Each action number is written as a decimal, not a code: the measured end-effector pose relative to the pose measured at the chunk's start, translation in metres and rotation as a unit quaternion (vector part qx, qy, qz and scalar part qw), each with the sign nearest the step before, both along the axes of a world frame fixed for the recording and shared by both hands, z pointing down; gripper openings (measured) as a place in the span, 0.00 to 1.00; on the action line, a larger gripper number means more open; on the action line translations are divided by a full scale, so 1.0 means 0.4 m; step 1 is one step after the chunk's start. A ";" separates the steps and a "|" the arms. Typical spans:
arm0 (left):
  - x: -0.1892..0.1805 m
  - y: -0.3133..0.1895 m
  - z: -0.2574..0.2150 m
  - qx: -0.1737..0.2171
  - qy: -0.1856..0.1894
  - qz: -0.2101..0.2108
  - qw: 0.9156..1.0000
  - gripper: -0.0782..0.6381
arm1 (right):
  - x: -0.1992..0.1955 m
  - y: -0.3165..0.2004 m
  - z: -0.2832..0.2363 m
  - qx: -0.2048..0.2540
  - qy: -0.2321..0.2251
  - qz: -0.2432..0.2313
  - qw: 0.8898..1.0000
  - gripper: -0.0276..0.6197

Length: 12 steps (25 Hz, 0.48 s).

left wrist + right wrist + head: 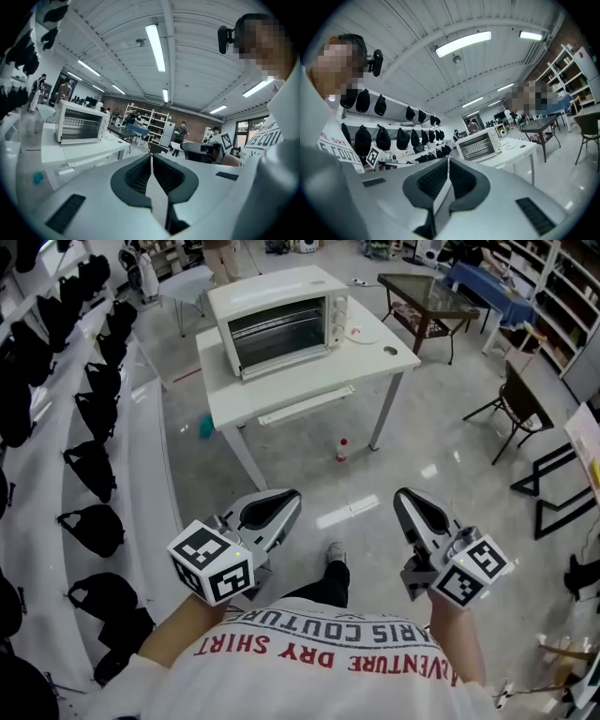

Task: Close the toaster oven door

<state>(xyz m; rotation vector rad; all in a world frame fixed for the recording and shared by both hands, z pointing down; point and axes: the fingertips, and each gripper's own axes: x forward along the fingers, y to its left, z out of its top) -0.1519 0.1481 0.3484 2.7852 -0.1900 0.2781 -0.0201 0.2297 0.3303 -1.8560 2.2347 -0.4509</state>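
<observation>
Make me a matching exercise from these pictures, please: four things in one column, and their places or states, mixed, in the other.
Things:
1. toaster oven
2. bottle
3. black bags
4. left gripper

Places or states:
A. on the floor
B. shut, with nothing between its jaws
C. on the white table
D. on the shelves

Pairs: 1-C, 2-A, 3-D, 4-B
</observation>
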 end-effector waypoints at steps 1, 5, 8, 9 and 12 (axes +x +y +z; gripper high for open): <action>0.022 -0.023 0.003 -0.002 0.000 -0.001 1.000 0.16 | 0.020 -0.025 0.001 -0.001 0.002 -0.003 1.000 0.08; 0.135 -0.117 0.009 -0.008 0.006 0.002 1.000 0.16 | 0.128 -0.133 0.016 -0.012 0.019 -0.012 1.000 0.08; 0.222 -0.207 0.020 0.001 -0.002 -0.011 1.000 0.16 | 0.217 -0.221 0.028 -0.020 0.025 -0.022 0.999 0.08; 0.249 -0.237 0.024 0.001 -0.003 -0.016 1.000 0.16 | 0.244 -0.250 0.032 -0.022 0.025 -0.027 0.999 0.08; 0.316 -0.328 0.034 -0.003 0.001 -0.037 0.999 0.16 | 0.321 -0.333 0.035 -0.031 0.035 -0.046 0.998 0.09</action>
